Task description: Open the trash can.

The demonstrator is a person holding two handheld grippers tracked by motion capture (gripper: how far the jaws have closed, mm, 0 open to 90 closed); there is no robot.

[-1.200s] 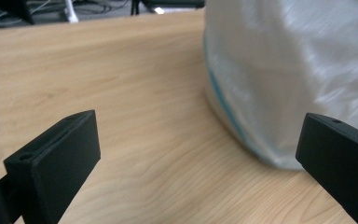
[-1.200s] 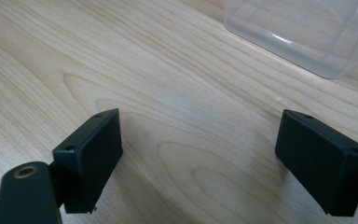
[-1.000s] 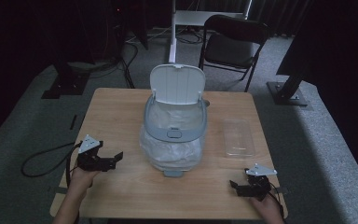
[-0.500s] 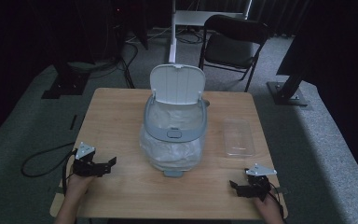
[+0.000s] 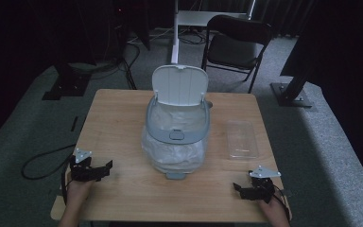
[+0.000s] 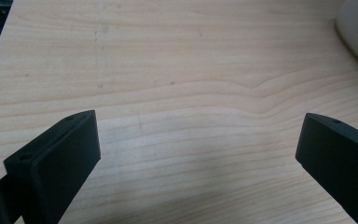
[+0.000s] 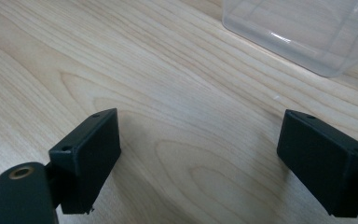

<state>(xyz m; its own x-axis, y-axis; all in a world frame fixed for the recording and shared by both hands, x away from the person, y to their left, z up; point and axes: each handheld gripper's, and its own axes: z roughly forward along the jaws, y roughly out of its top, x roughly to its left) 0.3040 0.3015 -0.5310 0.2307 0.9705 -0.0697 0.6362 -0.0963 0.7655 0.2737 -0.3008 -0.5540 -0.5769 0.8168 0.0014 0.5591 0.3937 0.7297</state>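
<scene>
left gripper (image 5: 105,166): table (image 5: 123,118) at 8 o'clock, jaws apart, empty
right gripper (image 5: 239,187): 4 o'clock, jaws apart, empty
bin (image 5: 176,137): centre, lid up
clear tray (image 5: 242,139): 3 o'clock

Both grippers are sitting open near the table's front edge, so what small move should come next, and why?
Probably ease the right gripper forward toward the clear plastic tray. Its fingers are spread with nothing between them, and the tray's corner lies just ahead in the right gripper view. The left gripper faces bare table.

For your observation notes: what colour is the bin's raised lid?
White, with a grey rim below it; the lid shows best in the high view.
</scene>
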